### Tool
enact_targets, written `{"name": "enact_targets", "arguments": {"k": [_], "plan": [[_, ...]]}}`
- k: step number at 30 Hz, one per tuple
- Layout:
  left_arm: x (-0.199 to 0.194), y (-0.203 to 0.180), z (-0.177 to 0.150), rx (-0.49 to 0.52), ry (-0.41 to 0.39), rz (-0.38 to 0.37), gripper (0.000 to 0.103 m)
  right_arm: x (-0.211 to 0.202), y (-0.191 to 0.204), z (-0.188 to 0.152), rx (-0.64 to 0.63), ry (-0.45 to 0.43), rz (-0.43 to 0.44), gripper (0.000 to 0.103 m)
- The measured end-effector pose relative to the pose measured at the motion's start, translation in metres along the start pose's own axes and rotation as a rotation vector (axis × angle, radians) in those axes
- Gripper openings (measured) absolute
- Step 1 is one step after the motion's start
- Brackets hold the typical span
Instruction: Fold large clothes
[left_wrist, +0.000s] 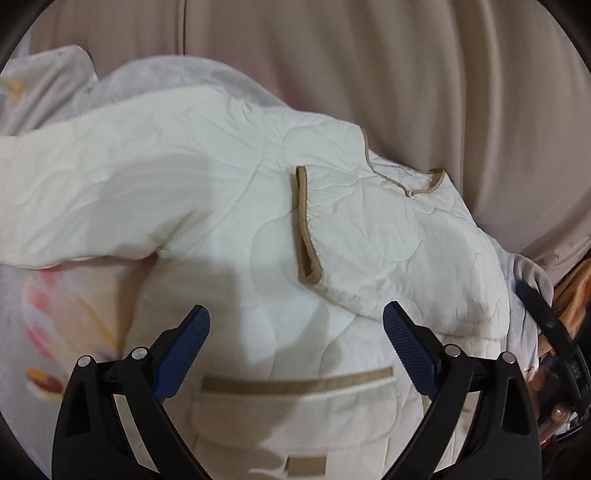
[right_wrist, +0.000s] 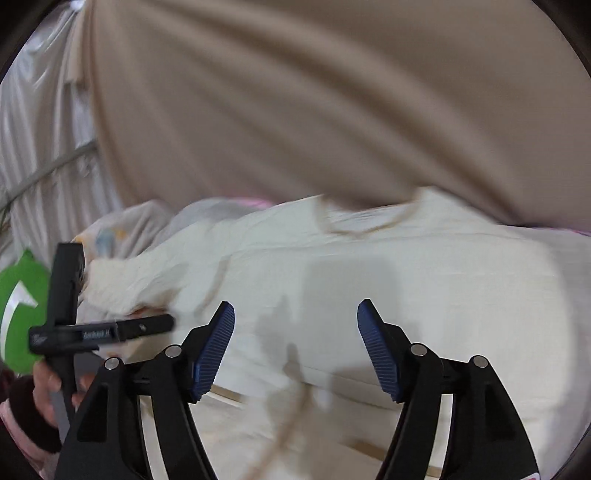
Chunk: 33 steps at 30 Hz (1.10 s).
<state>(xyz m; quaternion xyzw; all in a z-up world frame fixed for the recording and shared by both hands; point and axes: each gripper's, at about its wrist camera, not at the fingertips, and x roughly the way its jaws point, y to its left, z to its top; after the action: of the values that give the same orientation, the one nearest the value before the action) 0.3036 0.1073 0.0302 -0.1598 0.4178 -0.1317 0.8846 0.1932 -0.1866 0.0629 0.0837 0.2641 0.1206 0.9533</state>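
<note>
Left gripper (left_wrist: 296, 334): my jaws stand wide apart, nothing between the blue pads, hovering over the lower front of the jacket
Jacket (left_wrist: 229, 206): cream quilted, tan binding, lies spread on a printed bedsheet (left_wrist: 55, 332); one sleeve (left_wrist: 85, 206) runs out to the left, a front panel (left_wrist: 388, 240) is turned over towards the neckline (left_wrist: 406, 184), a pocket (left_wrist: 295, 410) sits just below my left pads
Right gripper (right_wrist: 295, 345): jaws apart and empty, no cloth in them; this view is blurred
Step in hand, my judgement: one fold is laid, the sleeve comes next
How I would do it: pinch the sleeve near its cuff through both layers, carry it low across the body, lay it flat, smooth along the tan edge
Edges: a beige curtain (left_wrist: 369, 74) hangs close behind the collar; the bed drops away at far right
Open room: bare sheet at left gives space to swing the sleeve; the grippers sit near each other, so I keep them from crossing
</note>
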Motion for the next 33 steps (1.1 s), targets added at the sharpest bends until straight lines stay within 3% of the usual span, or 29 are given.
{"name": "enact_targets", "arguments": {"k": [3, 4, 5, 7, 10, 11, 12, 13, 14, 16, 19, 21, 22, 23, 26, 27, 28, 29, 30, 31, 33], "plan": [[0.027, -0.008, 0.007, -0.007, 0.046, -0.012, 0.091, -0.031, -0.074, -0.014, 0.13, -0.009, -0.175, 0.07], [0.037, -0.012, 0.011, 0.002, 0.066, -0.016, 0.084, -0.037, -0.105, -0.023, 0.209, 0.006, -0.216, 0.07], [0.043, -0.017, 0.013, 0.014, 0.075, -0.008, 0.075, -0.039, -0.133, -0.031, 0.293, 0.023, -0.231, 0.07], [0.055, -0.029, 0.018, 0.058, 0.079, 0.023, 0.033, -0.036, -0.171, -0.044, 0.418, 0.054, -0.23, 0.07], [0.057, -0.035, 0.027, 0.056, 0.048, 0.046, 0.008, -0.015, -0.194, -0.055, 0.504, 0.101, -0.19, 0.068], [0.056, -0.034, 0.032, 0.059, 0.038, 0.042, 0.008, -0.008, -0.193, -0.055, 0.51, 0.112, -0.165, 0.051], [0.052, -0.036, 0.035, 0.07, 0.022, 0.049, 0.007, 0.0, -0.188, -0.051, 0.499, 0.133, -0.151, 0.042], [0.045, -0.039, 0.039, 0.092, -0.009, 0.054, 0.006, -0.003, -0.181, -0.044, 0.456, 0.114, -0.168, 0.023], [0.04, -0.04, 0.044, 0.108, -0.035, 0.061, 0.006, -0.009, -0.168, -0.035, 0.404, 0.074, -0.168, 0.018], [0.025, -0.044, 0.049, 0.142, -0.094, 0.073, 0.006, -0.038, -0.145, -0.019, 0.332, -0.053, -0.117, 0.017], [0.028, -0.038, 0.054, 0.152, -0.122, 0.125, 0.006, -0.052, -0.134, -0.014, 0.276, -0.117, -0.097, 0.016], [0.054, -0.03, 0.047, 0.155, -0.049, 0.163, 0.007, -0.016, -0.146, -0.027, 0.245, 0.03, -0.208, 0.017], [0.072, -0.026, 0.04, 0.16, 0.006, 0.179, 0.008, 0.001, -0.156, -0.033, 0.251, 0.112, -0.246, 0.02], [0.074, -0.021, 0.034, 0.166, 0.01, 0.182, 0.008, 0.013, -0.165, -0.044, 0.271, 0.167, -0.254, 0.023], [0.054, -0.02, 0.03, 0.172, -0.007, 0.162, 0.013, -0.017, -0.162, -0.045, 0.307, 0.117, -0.261, 0.035], [0.041, -0.017, 0.029, 0.159, -0.002, 0.139, 0.018, -0.032, -0.158, -0.045, 0.303, 0.098, -0.259, 0.036], [0.026, -0.013, 0.027, 0.148, -0.009, 0.118, 0.031, -0.052, -0.151, -0.046, 0.289, 0.085, -0.235, 0.04], [0.004, -0.007, 0.021, 0.142, -0.028, 0.098, 0.042, -0.07, -0.146, -0.049, 0.274, 0.086, -0.213, 0.049], [-0.014, -0.002, 0.014, 0.143, -0.041, 0.087, 0.062, -0.086, -0.138, -0.054, 0.254, 0.094, -0.204, 0.055], [-0.034, 0.005, 0.003, 0.148, -0.052, 0.08, 0.075, -0.106, -0.129, -0.067, 0.227, 0.112, -0.198, 0.064], [-0.067, 0.024, -0.026, 0.145, -0.051, 0.082, 0.084, -0.136, -0.115, -0.097, 0.194, 0.163, -0.173, 0.07]]}}
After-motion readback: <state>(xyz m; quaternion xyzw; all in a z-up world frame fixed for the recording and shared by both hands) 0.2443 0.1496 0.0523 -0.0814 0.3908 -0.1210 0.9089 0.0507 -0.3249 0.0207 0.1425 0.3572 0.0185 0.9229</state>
